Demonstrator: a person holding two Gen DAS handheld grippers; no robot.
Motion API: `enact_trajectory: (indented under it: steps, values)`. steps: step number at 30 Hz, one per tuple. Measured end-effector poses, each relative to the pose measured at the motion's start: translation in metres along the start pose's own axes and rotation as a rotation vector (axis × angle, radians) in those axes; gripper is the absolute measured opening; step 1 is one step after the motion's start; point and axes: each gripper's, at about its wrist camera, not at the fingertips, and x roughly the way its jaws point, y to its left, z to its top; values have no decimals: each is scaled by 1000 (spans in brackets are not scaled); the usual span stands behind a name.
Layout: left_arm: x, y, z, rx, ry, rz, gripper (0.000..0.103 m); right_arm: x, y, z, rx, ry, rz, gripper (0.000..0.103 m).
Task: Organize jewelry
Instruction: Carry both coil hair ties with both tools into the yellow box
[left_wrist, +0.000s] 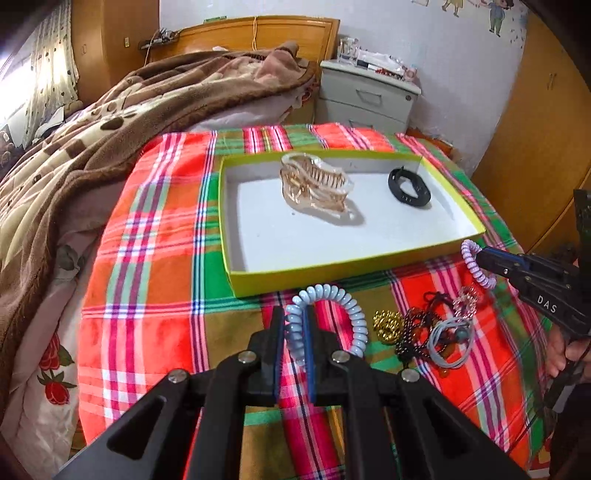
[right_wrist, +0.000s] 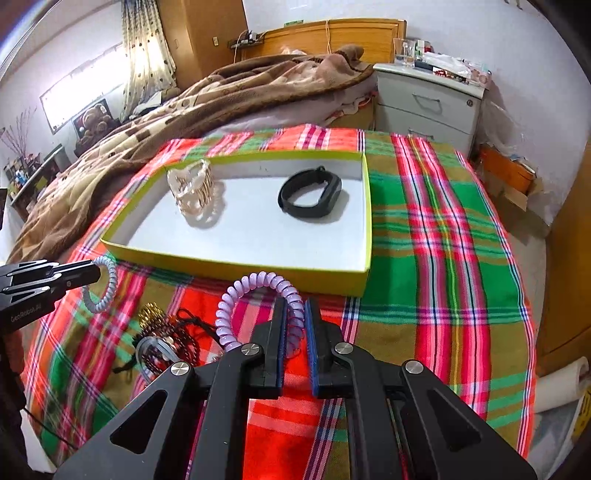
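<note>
My left gripper (left_wrist: 294, 317) is shut on a pale blue spiral hair tie (left_wrist: 347, 310), held above the plaid cloth just before the box; it also shows in the right wrist view (right_wrist: 107, 286). My right gripper (right_wrist: 294, 314) is shut on a lilac spiral hair tie (right_wrist: 240, 295), which also shows in the left wrist view (left_wrist: 474, 264), near the box's front right corner. The yellow-green box (left_wrist: 332, 275) holds a clear gold hair claw (left_wrist: 314, 188) and a black wristband (left_wrist: 408, 186).
A pile of loose jewelry (left_wrist: 424, 332) lies on the plaid cloth (left_wrist: 147, 295) between the grippers: a gold piece, dark bead strings, a grey ring tie. A brown blanket (left_wrist: 92, 140) lies left, a white nightstand (left_wrist: 369, 96) behind, wooden wardrobes at right.
</note>
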Motion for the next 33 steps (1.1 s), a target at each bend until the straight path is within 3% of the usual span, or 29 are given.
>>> enact_trajectory:
  steps: [8, 15, 23, 33]
  values:
    - [-5, 4, 18, 1, -16, -9, 10, -1, 6, 19, -9, -27, -3, 10]
    - [9, 11, 43, -29, -6, -23, 10, 10, 17, 57, -39, -57, -12, 10]
    - [38, 18, 67, -61, 13, -28, 10, 58, 22, 94, -60, -7, -22, 10]
    - [67, 21, 74, -63, 48, 1, 10, 106, 24, 111, -79, 64, -23, 10]
